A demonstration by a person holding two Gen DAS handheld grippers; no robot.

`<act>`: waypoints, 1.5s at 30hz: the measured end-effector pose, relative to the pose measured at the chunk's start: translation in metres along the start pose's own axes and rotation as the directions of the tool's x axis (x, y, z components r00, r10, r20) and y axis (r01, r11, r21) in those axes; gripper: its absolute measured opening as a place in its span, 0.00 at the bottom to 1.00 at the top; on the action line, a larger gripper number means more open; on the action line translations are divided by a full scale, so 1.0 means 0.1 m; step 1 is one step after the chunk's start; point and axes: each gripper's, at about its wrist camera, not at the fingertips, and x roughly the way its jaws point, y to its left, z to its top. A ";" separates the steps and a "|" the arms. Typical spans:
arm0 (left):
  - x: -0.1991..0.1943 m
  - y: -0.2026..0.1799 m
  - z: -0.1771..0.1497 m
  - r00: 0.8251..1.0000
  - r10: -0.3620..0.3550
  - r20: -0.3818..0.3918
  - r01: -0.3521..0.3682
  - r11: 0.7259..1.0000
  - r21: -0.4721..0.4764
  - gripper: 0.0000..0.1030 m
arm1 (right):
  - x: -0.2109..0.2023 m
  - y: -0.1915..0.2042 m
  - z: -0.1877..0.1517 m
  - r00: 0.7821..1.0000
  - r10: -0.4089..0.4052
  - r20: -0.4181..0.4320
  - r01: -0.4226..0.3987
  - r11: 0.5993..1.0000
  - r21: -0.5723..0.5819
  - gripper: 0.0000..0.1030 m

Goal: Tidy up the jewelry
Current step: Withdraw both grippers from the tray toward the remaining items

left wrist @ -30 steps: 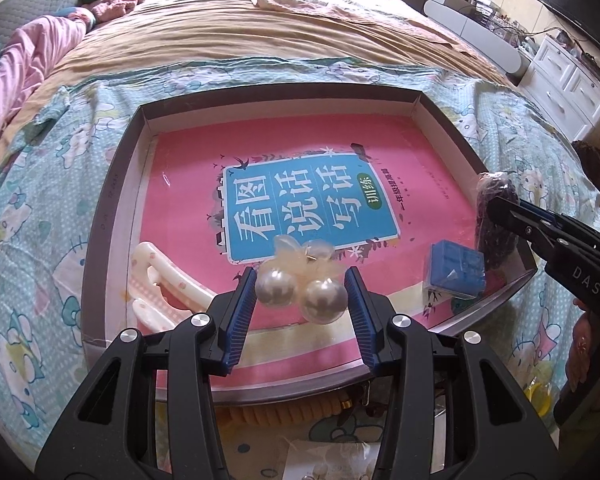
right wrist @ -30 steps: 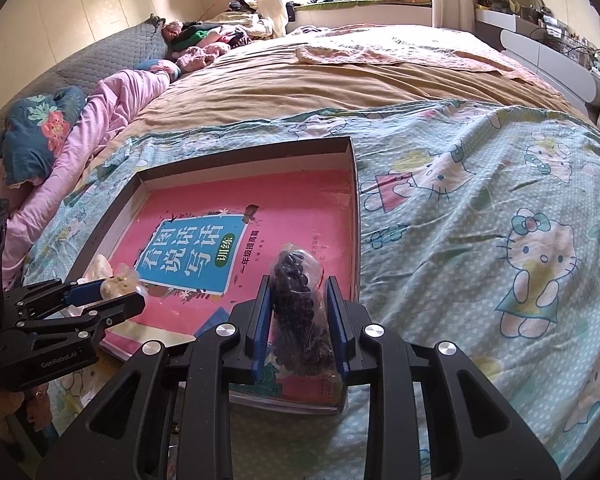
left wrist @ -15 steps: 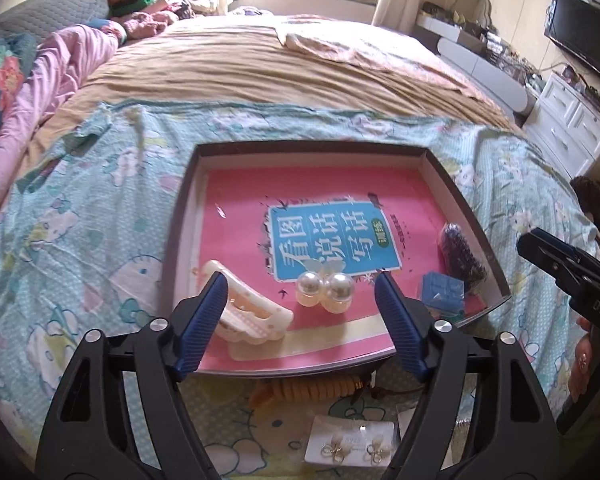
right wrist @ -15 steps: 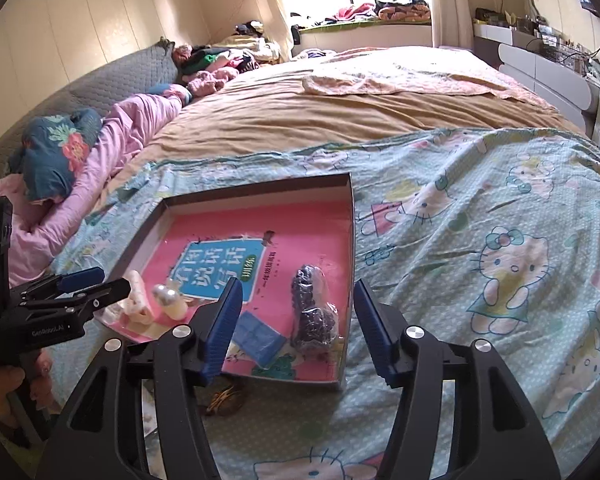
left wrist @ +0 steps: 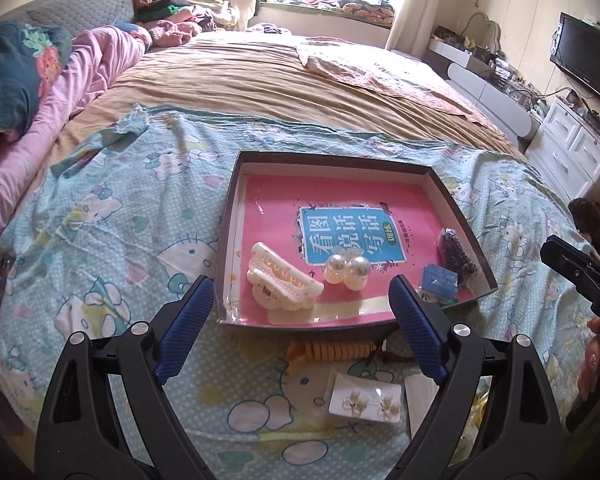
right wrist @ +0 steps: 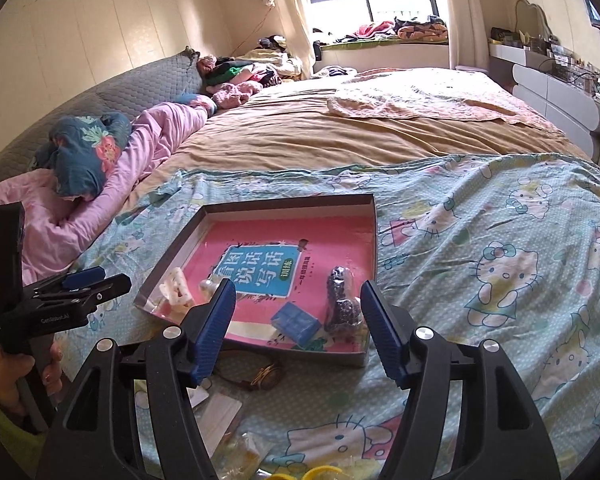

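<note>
A shallow dark box [left wrist: 226, 240] [right wrist: 374, 240] with a pink book inside lies on the bed. In it are a cream hair claw [left wrist: 282, 282] [right wrist: 176, 290], a pearl piece [left wrist: 348, 268] [right wrist: 206, 286], a blue packet [left wrist: 440, 280] [right wrist: 296, 320] and a bag of dark beads [left wrist: 456, 250] [right wrist: 342, 302]. My left gripper [left wrist: 300, 324] is open and empty, held back above the box's near edge. My right gripper [right wrist: 298, 326] is open and empty, near the box's near right corner.
In front of the box on the Hello Kitty sheet lie an orange coil hair tie [left wrist: 332, 350], a white earring card [left wrist: 366, 398], a brown bracelet [right wrist: 256, 374] and small packets [right wrist: 220, 412]. Pink bedding [right wrist: 112, 188] lies at left, white drawers [left wrist: 576, 152] at right.
Both grippers opened and pulled back. The left one let go of the pearl piece, the right one let go of the dark bead bag; both items now lie in the box.
</note>
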 end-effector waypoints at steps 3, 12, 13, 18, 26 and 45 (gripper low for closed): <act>-0.04 0.03 -0.06 1.000 -0.002 -0.002 0.002 1.000 -0.008 0.79 | -0.04 0.05 -0.05 1.000 0.003 -0.008 -0.003 1.000 -0.012 0.62; -0.12 0.10 -0.24 1.000 -0.004 -0.010 0.004 1.000 -0.022 0.79 | -0.07 0.18 -0.25 0.998 0.008 -0.057 -0.011 0.999 -0.045 0.62; -0.12 0.11 -0.26 1.000 -0.002 -0.013 0.002 1.000 -0.021 0.79 | -0.07 0.19 -0.27 0.998 0.007 -0.061 -0.010 0.999 -0.049 0.62; -0.14 0.12 -0.33 1.000 -0.015 -0.023 0.014 1.000 -0.027 0.80 | -0.08 0.22 -0.35 0.997 0.010 -0.080 -0.014 0.999 -0.049 0.62; -0.15 0.10 -0.43 0.999 -0.029 -0.039 0.028 0.999 -0.028 0.79 | -0.09 0.31 -0.47 0.993 0.020 -0.116 -0.028 0.997 -0.066 0.62; 0.01 0.01 -0.74 0.991 -0.061 -0.119 0.060 0.998 -0.010 0.79 | -0.02 0.46 -0.86 0.972 0.022 -0.232 -0.050 0.992 -0.117 0.53</act>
